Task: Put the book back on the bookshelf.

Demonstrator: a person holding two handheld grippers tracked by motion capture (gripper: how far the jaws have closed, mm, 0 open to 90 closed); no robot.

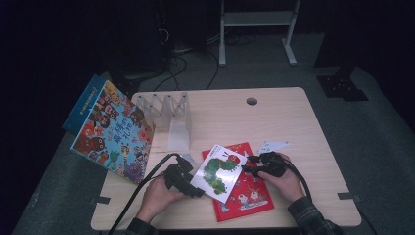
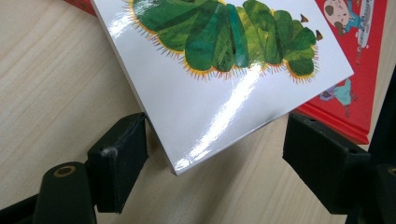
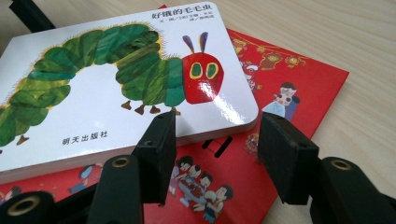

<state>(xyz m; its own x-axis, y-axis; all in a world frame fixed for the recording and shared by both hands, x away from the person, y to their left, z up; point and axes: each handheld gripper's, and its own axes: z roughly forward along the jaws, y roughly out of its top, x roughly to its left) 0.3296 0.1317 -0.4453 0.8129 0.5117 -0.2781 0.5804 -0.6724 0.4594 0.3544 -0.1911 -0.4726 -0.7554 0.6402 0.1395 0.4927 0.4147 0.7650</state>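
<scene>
1. high view: caterpillar book [image 1: 221, 172] lies on red book [image 1: 247, 196], table [image 1: 293, 122]; left gripper [image 1: 195, 188] and right gripper [image 1: 247, 166] flank it.
2. left gripper view: jaws released astride the book's corner [image 2: 180, 165]; glossy, likely slippery.
3. right gripper view: jaws unclenched, gripping nothing; stiff thick board [image 3: 140, 144], best pinched at that edge.

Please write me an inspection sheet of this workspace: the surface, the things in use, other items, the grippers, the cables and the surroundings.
Surface: light wooden table with a round hole near the far edge.
Job's things: white caterpillar book lies tilted on top of the red book.
Clutter: clear book rack; colourful picture book leaning at the table's left edge; small white piece beyond the right gripper.
Grippers: left gripper open, the white book's corner between its jaws; right gripper open at the opposite corner, jaws not touching it.
Cables: black cable trails from the left gripper; more cables on the floor.
Surroundings: dark room, grey floor, white frame legs.
</scene>
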